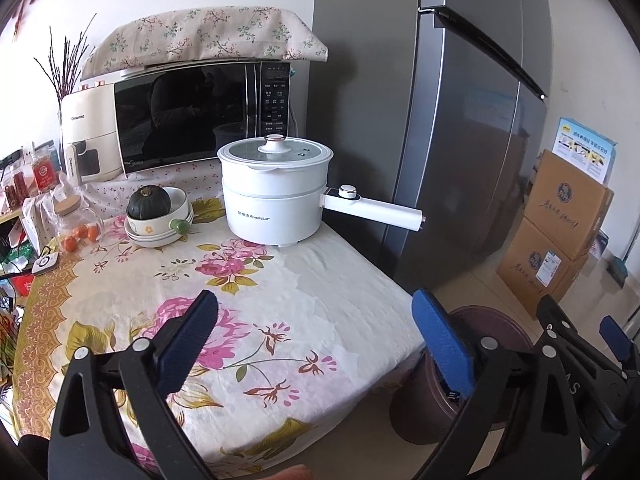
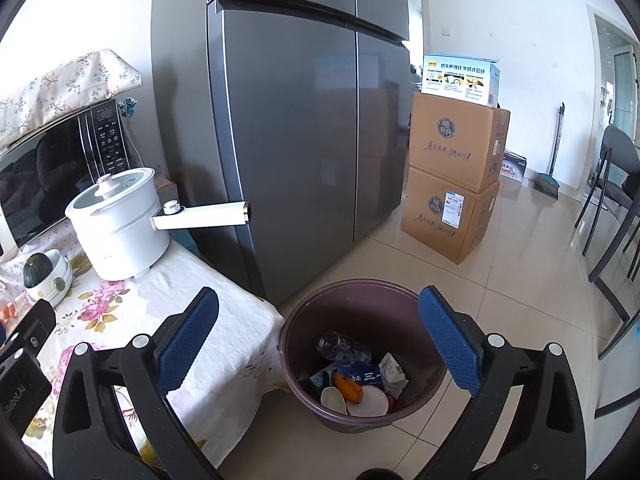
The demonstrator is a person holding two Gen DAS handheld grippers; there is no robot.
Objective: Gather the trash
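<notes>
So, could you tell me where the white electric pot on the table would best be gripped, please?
Probably by its long straight handle, which juts out sideways past the table edge toward the fridge. It looks slim enough to fit between open fingers. Bring the right hand-held gripper in from the floor side; the round pot body seems too wide.

The tablecloth (image 1: 280,280) was cream with pink flowers, olive leaves and a golden border. The electric pot (image 1: 274,192) was white. The squash (image 1: 149,201) was dark green, in a cream bowl (image 1: 176,208) with a small flower. The microwave (image 1: 192,116) was black, under a floral cloth (image 1: 208,36) with green and pink sprigs. The fridge (image 2: 300,120) was dark grey. The bin (image 2: 360,356) was dull purple-brown, perhaps maroon; something orange and white lay inside. The gripper pads (image 2: 188,340) were blue.
</notes>
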